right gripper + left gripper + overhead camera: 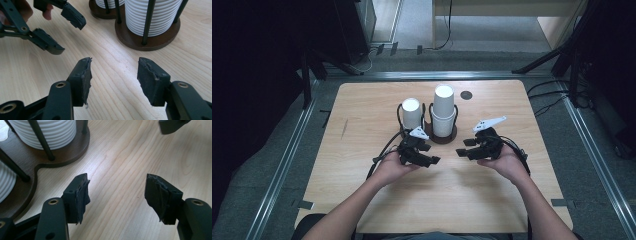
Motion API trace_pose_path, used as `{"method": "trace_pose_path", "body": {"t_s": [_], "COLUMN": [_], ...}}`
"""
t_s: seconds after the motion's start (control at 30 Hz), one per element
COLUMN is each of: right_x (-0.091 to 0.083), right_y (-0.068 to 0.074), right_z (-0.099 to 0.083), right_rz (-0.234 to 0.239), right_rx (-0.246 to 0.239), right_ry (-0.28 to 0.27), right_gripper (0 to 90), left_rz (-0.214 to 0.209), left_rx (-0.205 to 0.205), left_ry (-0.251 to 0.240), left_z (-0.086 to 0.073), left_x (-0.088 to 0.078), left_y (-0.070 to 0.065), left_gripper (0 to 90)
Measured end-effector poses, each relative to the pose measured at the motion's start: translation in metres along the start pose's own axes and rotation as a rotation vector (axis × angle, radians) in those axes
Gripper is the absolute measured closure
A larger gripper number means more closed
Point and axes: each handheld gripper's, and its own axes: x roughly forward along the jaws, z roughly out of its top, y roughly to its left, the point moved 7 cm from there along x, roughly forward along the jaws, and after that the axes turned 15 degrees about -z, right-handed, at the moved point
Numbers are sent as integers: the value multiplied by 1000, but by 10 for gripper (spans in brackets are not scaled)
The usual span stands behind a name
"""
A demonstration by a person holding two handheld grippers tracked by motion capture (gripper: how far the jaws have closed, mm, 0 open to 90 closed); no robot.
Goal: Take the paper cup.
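Two stacks of white ribbed cups stand upside down in a dark wooden holder (447,139) with thin black rods: a shorter stack (411,112) on the left and a taller stack (443,107) on the right. My left gripper (431,153) rests low over the table just in front of the holder, jaws apart with bare wood between them (117,185). My right gripper (463,147) faces it from the right, also open and holding nothing (113,67). The right gripper view has the taller stack (150,17) ahead and the left gripper (69,37) at upper left.
The light wooden table (362,180) has a small dark round mark (466,95) behind the holder. Black cables trail from both grippers toward the person's forearms. Metal rails and dark stands surround the table on the floor.
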Motion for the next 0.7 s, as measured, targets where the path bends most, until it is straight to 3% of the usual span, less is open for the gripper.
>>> {"method": "trace_pose_path", "body": {"t_s": [0.23, 0.37, 0.7], "right_x": [0, -3, -4], "right_y": [1, 3, 2], "right_z": [0, 2, 4], "right_rz": [4, -8, 2], "right_rx": [-31, -81, -81], "right_ry": [-19, -49, -51], "right_gripper": [473, 405, 429], "left_rz": [-5, -13, -22], "left_rx": [3, 0, -7], "left_ry": [1, 1, -8], "left_z": [1, 2, 6], "left_x": [0, 0, 2], "left_y": [-3, -3, -3], "left_gripper": [361, 366, 439]}}
